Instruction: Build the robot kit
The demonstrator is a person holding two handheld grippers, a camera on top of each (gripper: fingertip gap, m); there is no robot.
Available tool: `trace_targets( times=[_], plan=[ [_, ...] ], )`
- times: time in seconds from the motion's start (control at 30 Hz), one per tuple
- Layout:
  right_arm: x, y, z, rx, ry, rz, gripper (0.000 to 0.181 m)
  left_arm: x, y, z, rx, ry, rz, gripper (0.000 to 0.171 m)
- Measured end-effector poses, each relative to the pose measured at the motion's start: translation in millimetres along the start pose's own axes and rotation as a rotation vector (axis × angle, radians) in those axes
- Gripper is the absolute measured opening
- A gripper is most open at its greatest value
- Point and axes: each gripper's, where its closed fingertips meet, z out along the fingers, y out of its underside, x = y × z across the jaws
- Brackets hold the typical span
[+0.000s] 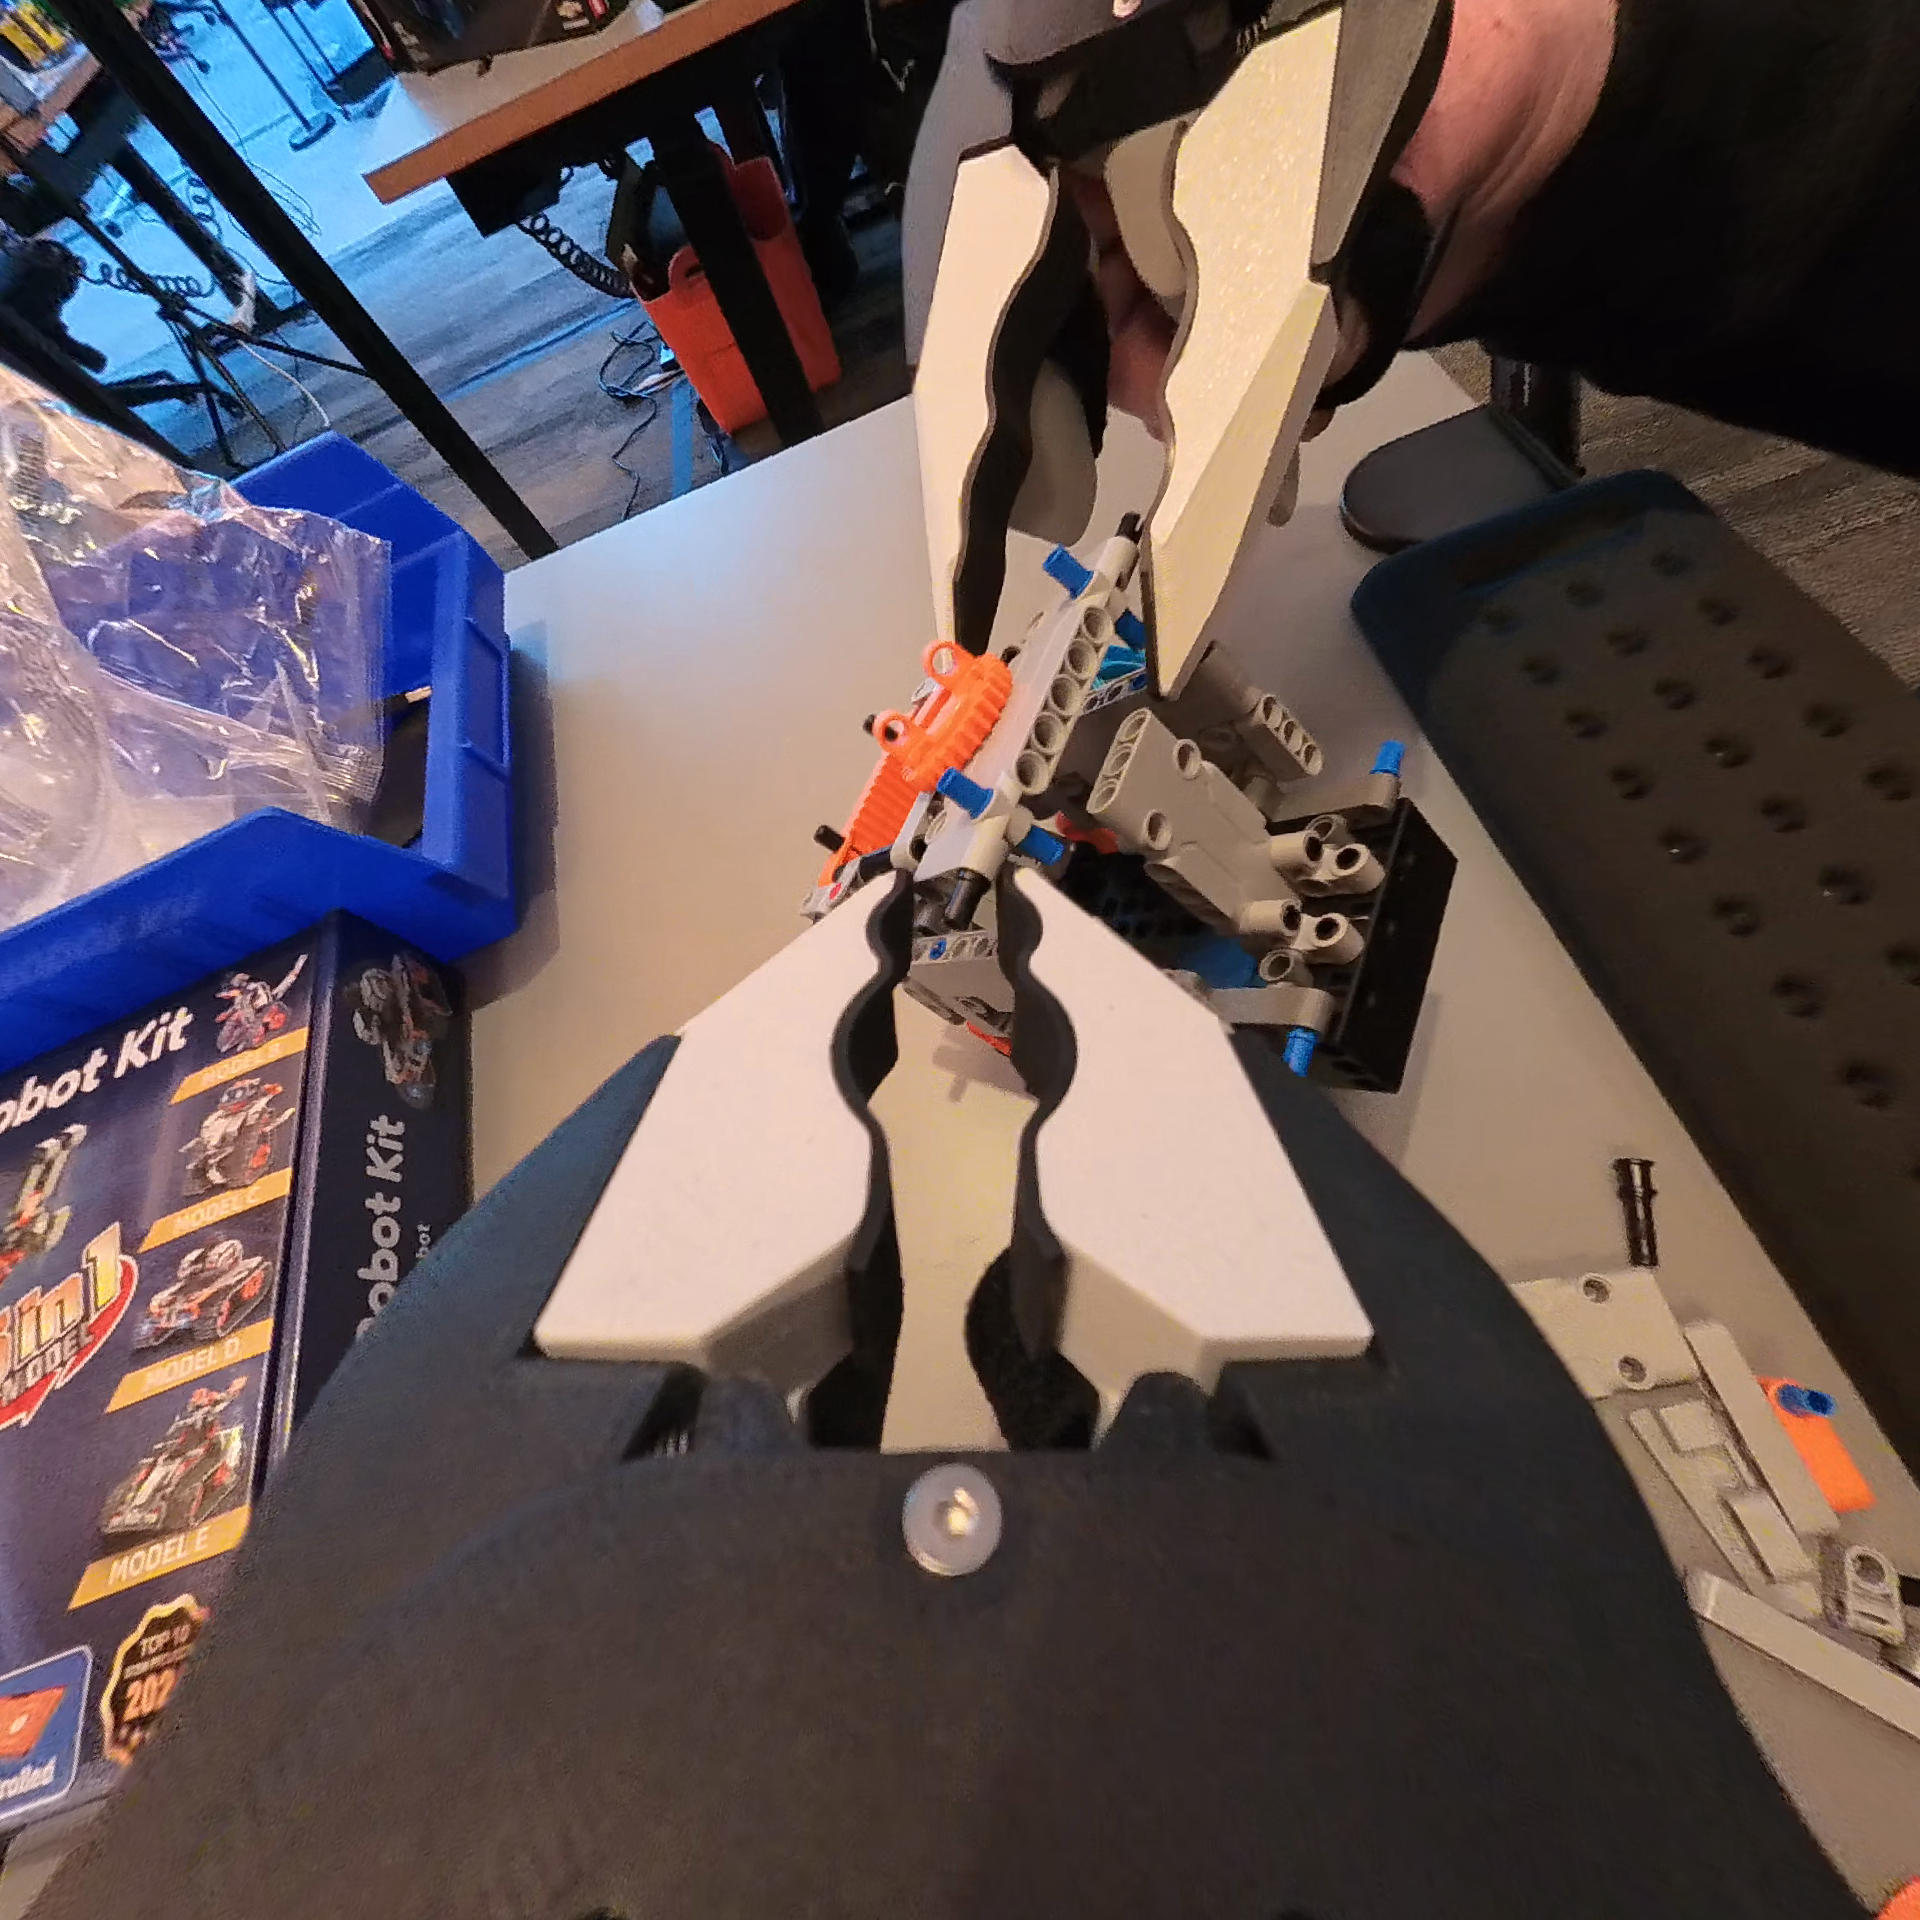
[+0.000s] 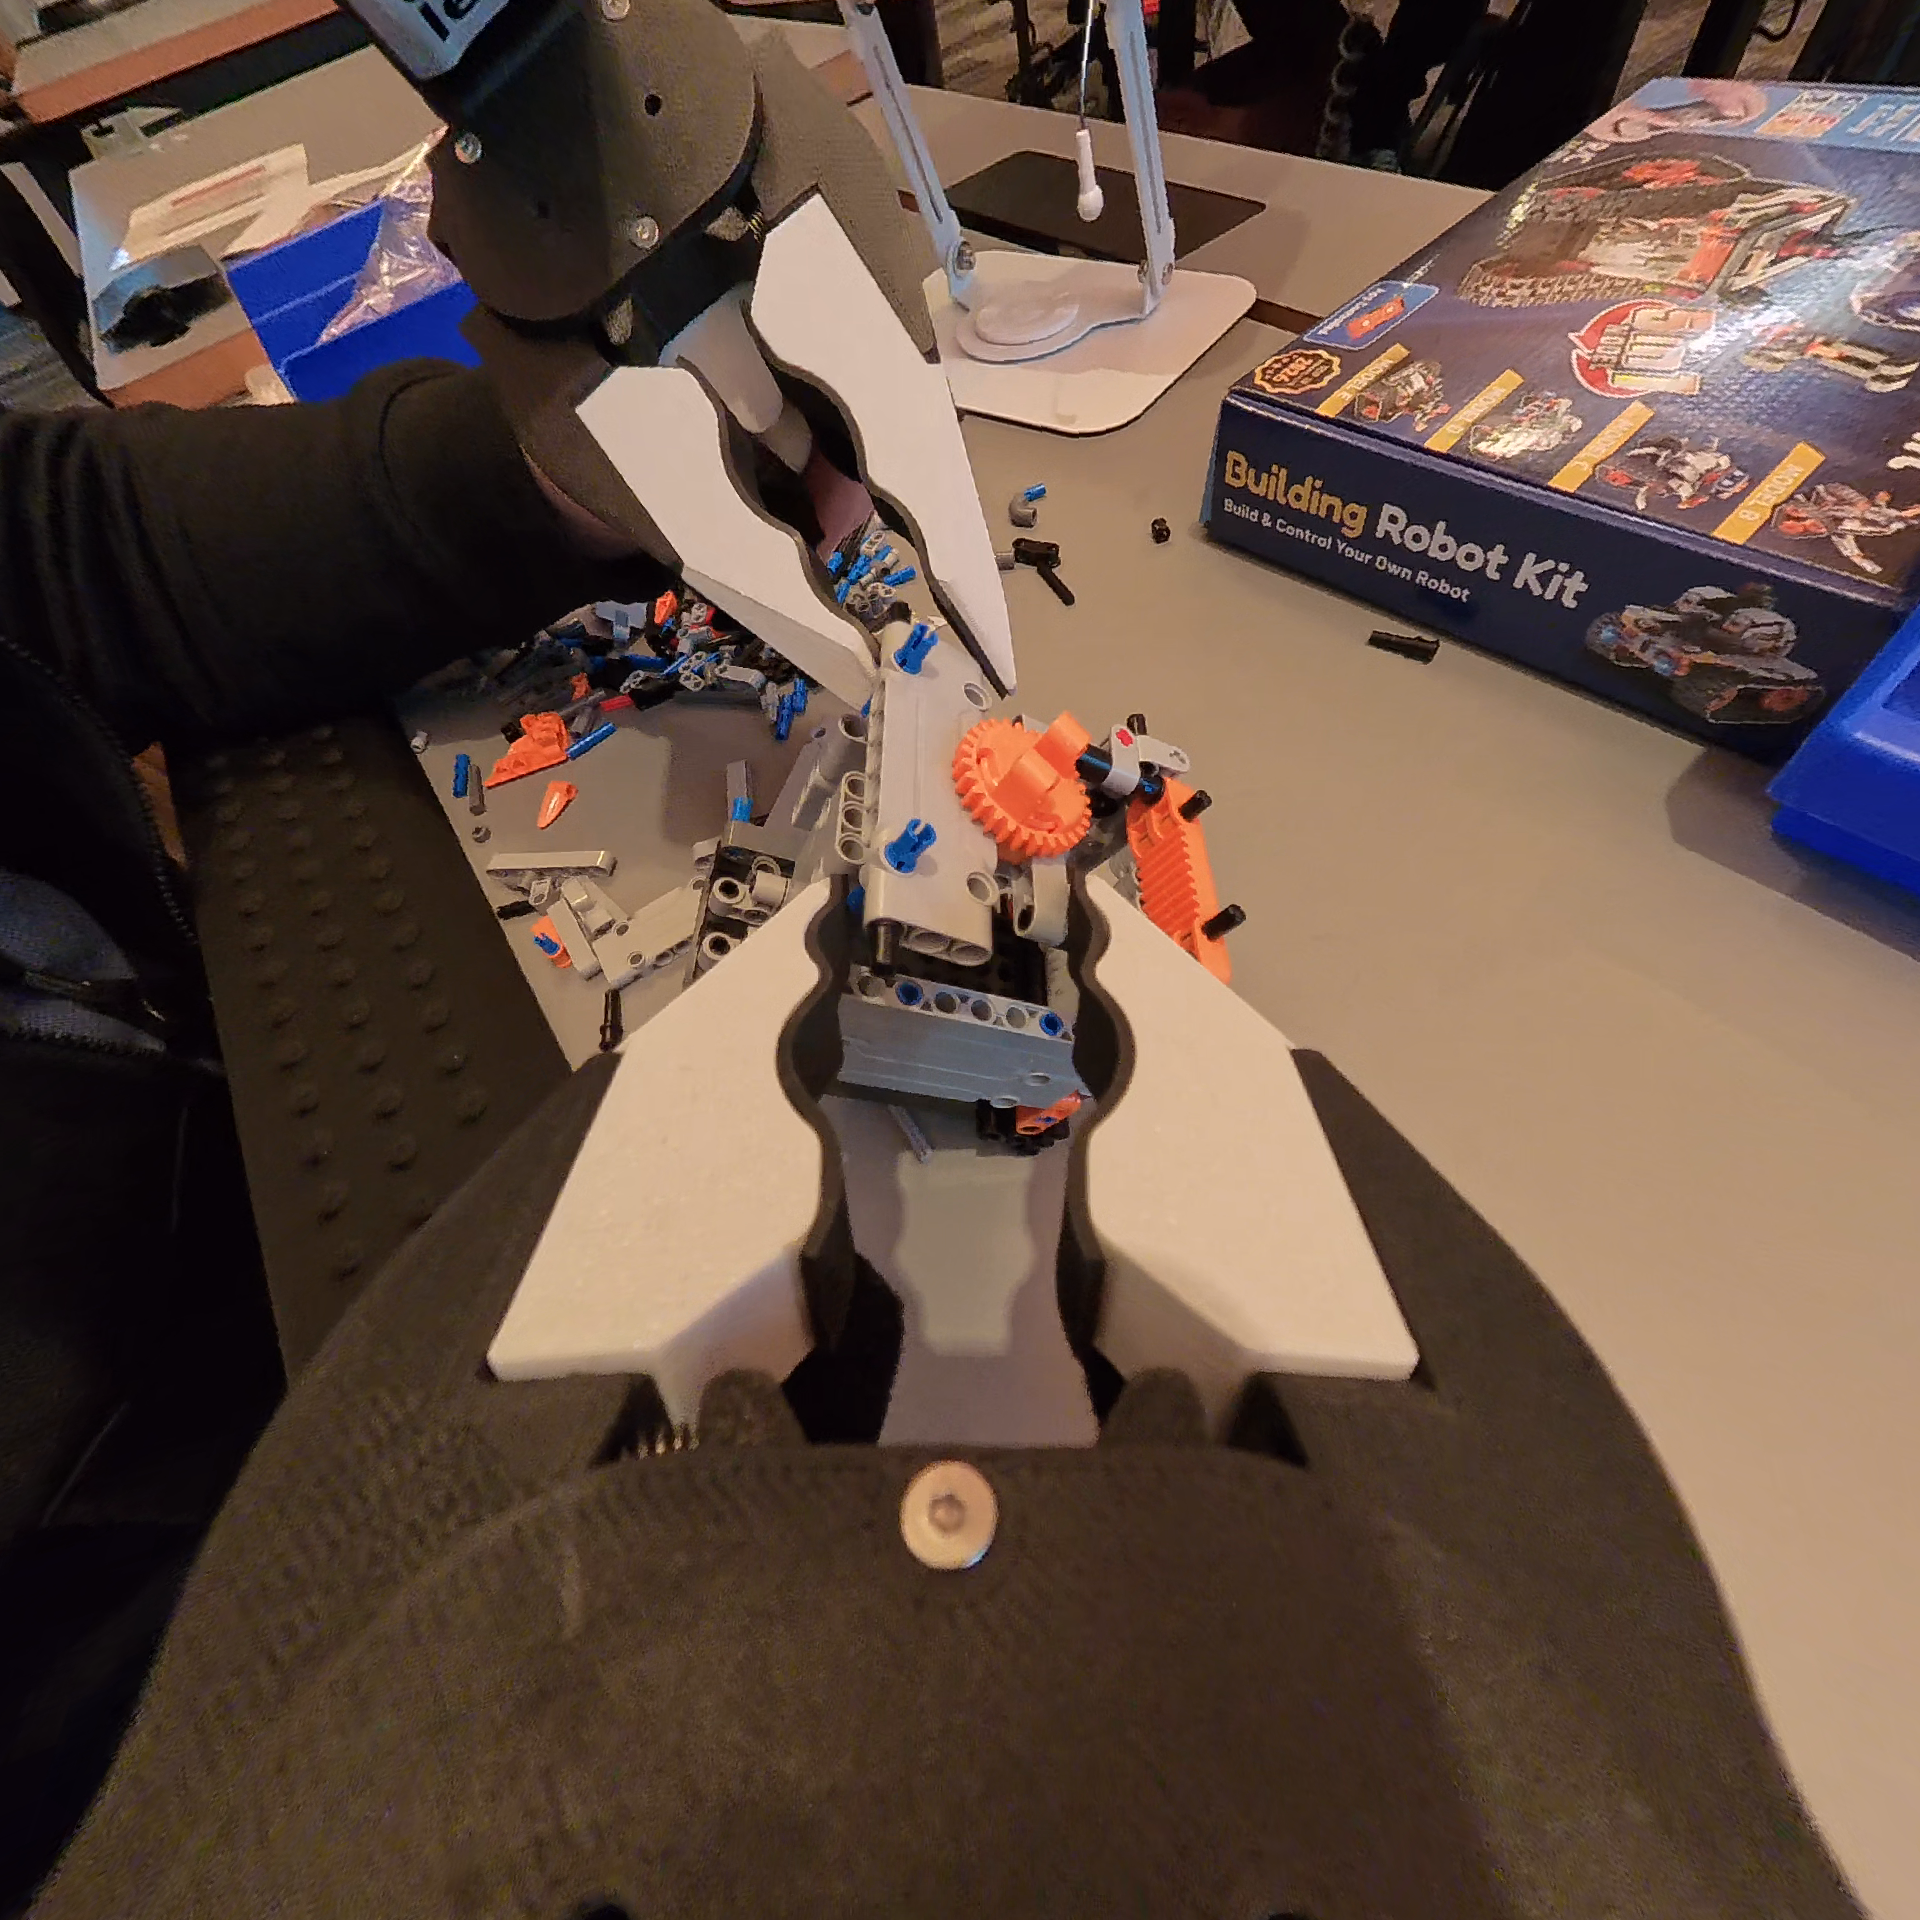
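we hold the grey, orange and blue plastic brick model (image 2: 966, 862) above the grey worktop (image 2: 1455, 1039), near its edge: our left gripper (image 1: 948, 891) is clamped on one end of its grey beam, our right gripper (image 2: 951, 894) clamped on the other.

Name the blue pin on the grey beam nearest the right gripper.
The blue pin beside the orange gear, ahead of the right gripper; the other pin is at the grey beam end the left gripper pinches.
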Motion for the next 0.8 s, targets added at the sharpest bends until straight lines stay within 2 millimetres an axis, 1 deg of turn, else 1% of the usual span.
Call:
trace_targets(
  times=[0.07,0.13,0.2,0.27,0.33,0.43,0.53,0.6,0.67,0.8],
  plan=[
    [1,0,0,0.001,0.015,0.001,0.04,-1,0,1,-0.002,-0.014,-0.004,0.013],
    [4,1,-1,-0.001,0.054,0.002,0.047,-1,-1,1,0.0,-0.034,-0.007,0.012],
    [4,0,-3,0.015,0.1,-0.018,0.048,-2,-1,2,-0.008,-0.061,-0.005,0.012],
    [6,2,-5,0.015,0.175,-0.048,0.05,-2,-2,3,-0.004,-0.073,0.001,0.012],
    [9,6,-10,-0.007,0.281,-0.111,0.049,-4,-3,2,-0.01,-0.123,0.026,0.012],
    [6,6,-18,-0.053,0.434,-0.267,0.039,-4,-4,0,-0.047,-0.235,0.118,0.011],
    [-4,11,-18,-0.106,0.496,-0.378,0.026,8,-3,-4,-0.075,-0.319,0.233,0.012],
    [-6,15,-15,-0.115,0.509,-0.414,0.02,14,0,-6,-0.1,-0.372,0.294,0.012],
    [-7,20,-11,-0.125,0.501,-0.416,0.018,21,2,-7,-0.109,-0.387,0.324,0.012],
    [-8,20,-8,-0.096,0.52,-0.44,0.017,22,5,-8,-0.118,-0.41,0.328,0.012]
  ],
)
